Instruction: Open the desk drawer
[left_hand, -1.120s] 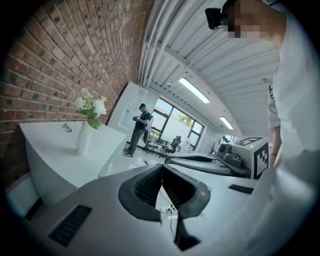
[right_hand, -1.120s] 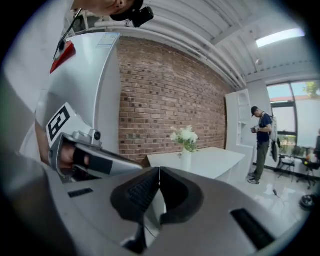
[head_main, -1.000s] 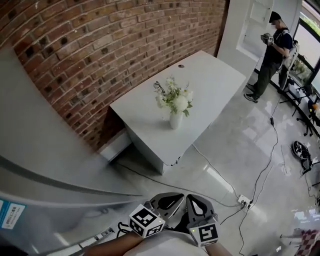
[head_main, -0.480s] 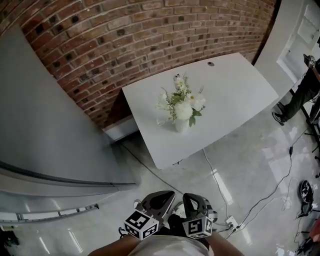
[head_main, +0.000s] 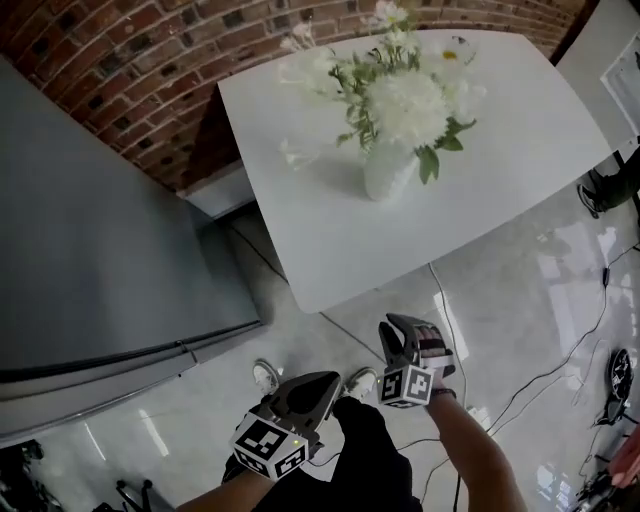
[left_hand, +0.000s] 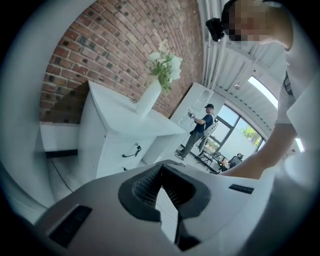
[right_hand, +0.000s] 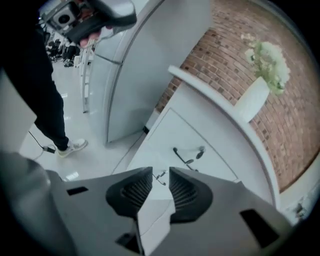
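Opening right gripper (right_hand: 160, 172), apart from desk edge (head_main: 370, 281)

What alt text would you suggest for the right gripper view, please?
The right tongs, jaws opening with nothing between them, point at the dark handle on a closed white desk drawer. On the desk stands a white vase of flowers before a brick wall; a grey cabinet is at left.

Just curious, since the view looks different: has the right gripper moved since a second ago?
Yes. The right gripper has come forward, now much closer to the front edge of the white desk; its jaws are opening, with nothing between them.
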